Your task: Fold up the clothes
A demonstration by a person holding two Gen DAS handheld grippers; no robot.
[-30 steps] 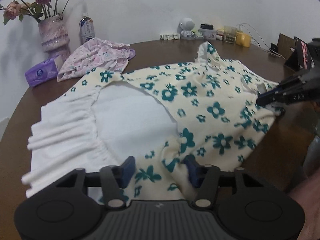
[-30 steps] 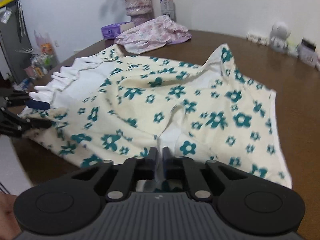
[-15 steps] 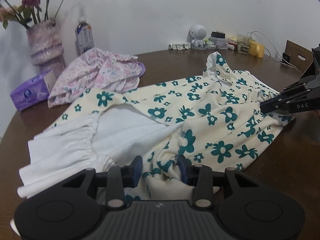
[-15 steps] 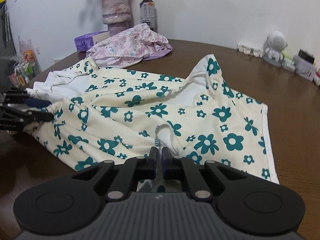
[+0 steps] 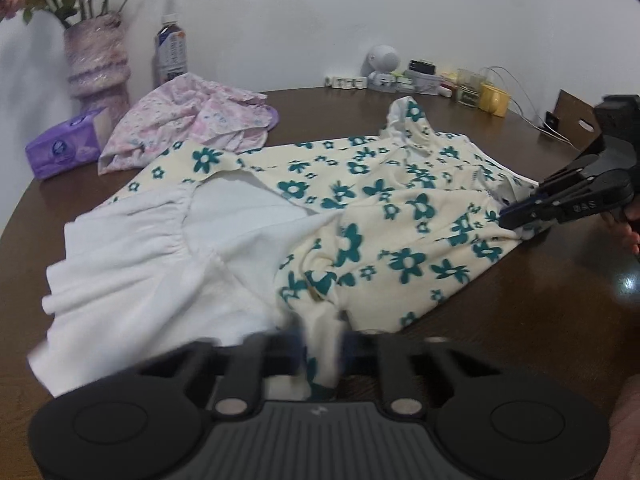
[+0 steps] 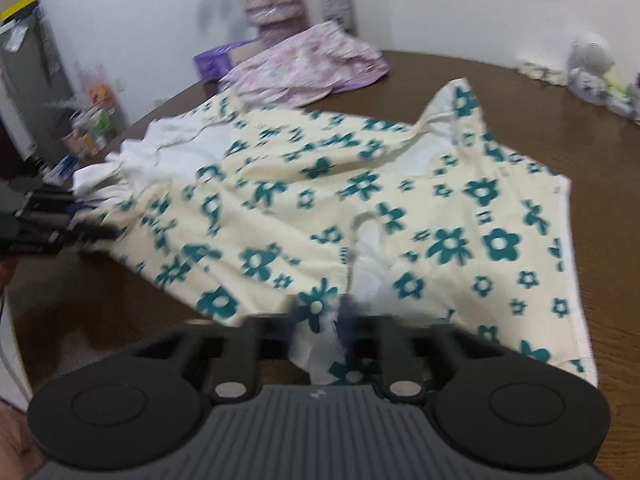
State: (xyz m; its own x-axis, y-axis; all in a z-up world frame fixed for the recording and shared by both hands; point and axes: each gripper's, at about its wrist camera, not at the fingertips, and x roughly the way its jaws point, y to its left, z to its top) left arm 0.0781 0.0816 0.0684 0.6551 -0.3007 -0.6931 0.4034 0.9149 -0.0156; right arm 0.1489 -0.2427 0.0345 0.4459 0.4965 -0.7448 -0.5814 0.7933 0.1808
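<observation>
Bare table (image 5: 540,300) right of the dress (image 5: 380,208); pink garment (image 5: 192,120), vase (image 5: 98,60), bottle (image 5: 171,50) behind.

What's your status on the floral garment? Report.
Left gripper just closed on floral garment; right gripper shut on its other edge. Pink garment lies close behind.

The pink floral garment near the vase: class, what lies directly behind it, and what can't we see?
Behind the pink floral garment stand a purple vase and a drink bottle, with a purple tissue pack beside it. Their bases and the brown table beneath the garment are covered.
</observation>
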